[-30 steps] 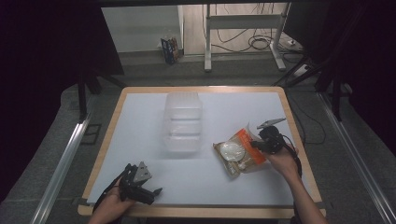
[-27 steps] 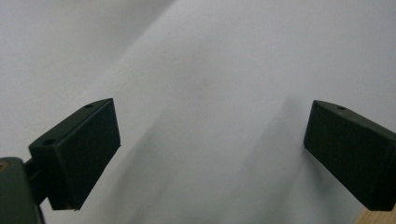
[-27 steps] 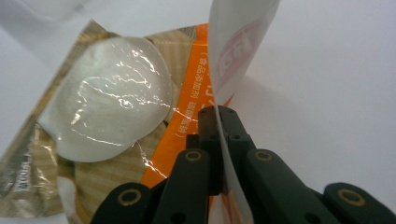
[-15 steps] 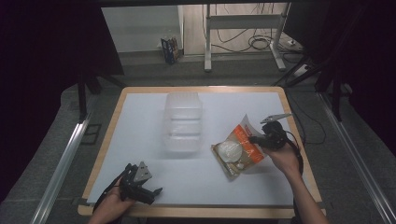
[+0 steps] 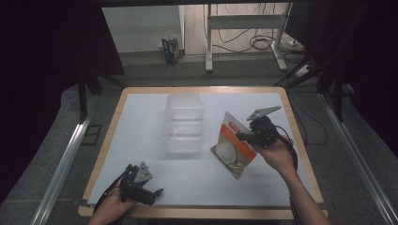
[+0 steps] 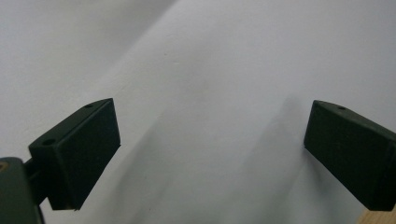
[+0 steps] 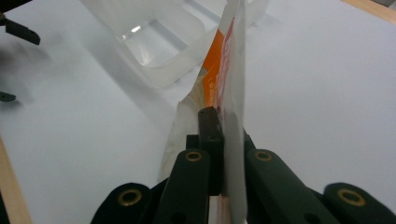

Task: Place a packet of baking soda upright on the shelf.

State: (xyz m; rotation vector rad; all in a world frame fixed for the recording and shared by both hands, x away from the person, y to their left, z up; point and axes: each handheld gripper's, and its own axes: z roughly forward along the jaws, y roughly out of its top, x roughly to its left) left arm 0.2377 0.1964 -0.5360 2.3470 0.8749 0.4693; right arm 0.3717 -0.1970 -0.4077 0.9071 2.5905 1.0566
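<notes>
down at the near left corner of the white surface [image 5: 141,126], the left gripper [image 5: 149,191] sits low, jaws spread wide, nothing between them. mid-surface stands a clear plastic container [image 5: 184,123]. just right of it, the snack bag [image 5: 233,145] hangs tilted above the surface, its edge pinched tight in the right gripper [image 5: 242,136].

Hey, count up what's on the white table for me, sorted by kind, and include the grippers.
Clear plastic container: 1
Snack packet, pinched by the right hand-held gripper: 1
Hand-held grippers, the right one and the left hand-held gripper with jaws apart near the front edge: 2
Total: 4
</notes>
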